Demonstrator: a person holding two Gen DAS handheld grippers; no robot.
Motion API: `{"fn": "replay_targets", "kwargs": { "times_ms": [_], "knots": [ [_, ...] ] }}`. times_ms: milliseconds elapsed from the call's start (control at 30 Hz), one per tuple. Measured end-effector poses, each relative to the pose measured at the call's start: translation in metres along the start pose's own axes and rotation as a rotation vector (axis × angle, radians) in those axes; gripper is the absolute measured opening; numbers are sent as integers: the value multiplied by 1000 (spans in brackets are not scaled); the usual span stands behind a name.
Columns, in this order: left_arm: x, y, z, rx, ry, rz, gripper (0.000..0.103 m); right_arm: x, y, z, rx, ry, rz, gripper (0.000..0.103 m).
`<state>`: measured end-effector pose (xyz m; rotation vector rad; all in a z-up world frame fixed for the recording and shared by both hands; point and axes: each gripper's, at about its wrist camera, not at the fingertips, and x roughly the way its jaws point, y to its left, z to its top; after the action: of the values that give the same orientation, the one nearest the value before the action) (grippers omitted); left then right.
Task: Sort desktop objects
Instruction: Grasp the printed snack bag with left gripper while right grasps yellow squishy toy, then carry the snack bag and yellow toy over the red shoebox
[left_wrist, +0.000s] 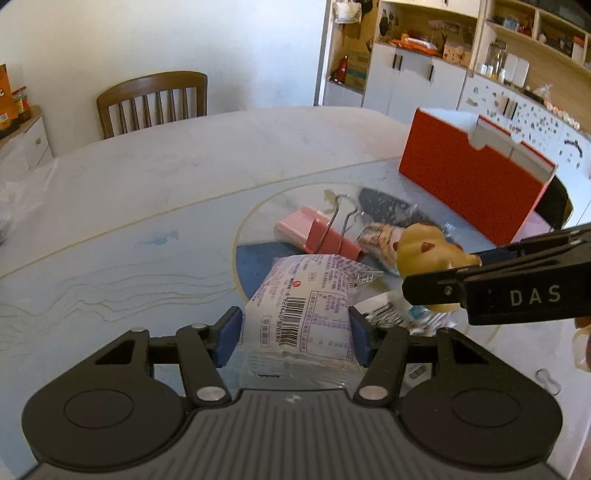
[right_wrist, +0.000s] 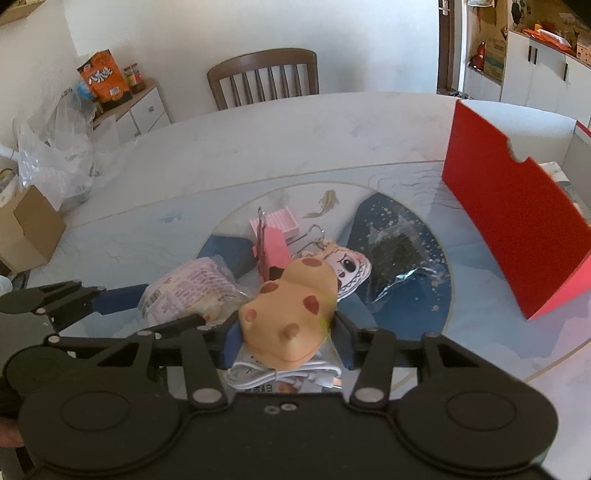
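Marble-patterned tabletop (left_wrist: 129, 177) carries a small pile of things in its middle. On the left, the left tool (left_wrist: 295, 332) is clenched on a white snack packet (left_wrist: 306, 306) with a barcode. Just behind the packet lie a pink binder clip (left_wrist: 332, 240) and a pink notepad (right_wrist: 275, 221). To the right, the right tool (right_wrist: 286, 345) grips a yellow spotted toy (right_wrist: 291, 314) above a white cable (right_wrist: 280, 376). Far right, a red box (right_wrist: 513, 229) stands on the tabletop, apart from the pile.
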<state>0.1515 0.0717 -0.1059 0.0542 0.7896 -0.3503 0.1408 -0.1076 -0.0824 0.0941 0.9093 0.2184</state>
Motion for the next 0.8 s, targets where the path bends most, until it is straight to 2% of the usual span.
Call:
{"fn": "replay_targets", "kwargs": {
  "times_ms": [233,800],
  "knots": [
    [-27,-8,15,-41,-22,12,59,-24,-10,6,5,-39,18,50],
    [-67,-54,46,-15,-62,-15,59,-82,-35,11,-3,-104,47,50]
  ]
}}
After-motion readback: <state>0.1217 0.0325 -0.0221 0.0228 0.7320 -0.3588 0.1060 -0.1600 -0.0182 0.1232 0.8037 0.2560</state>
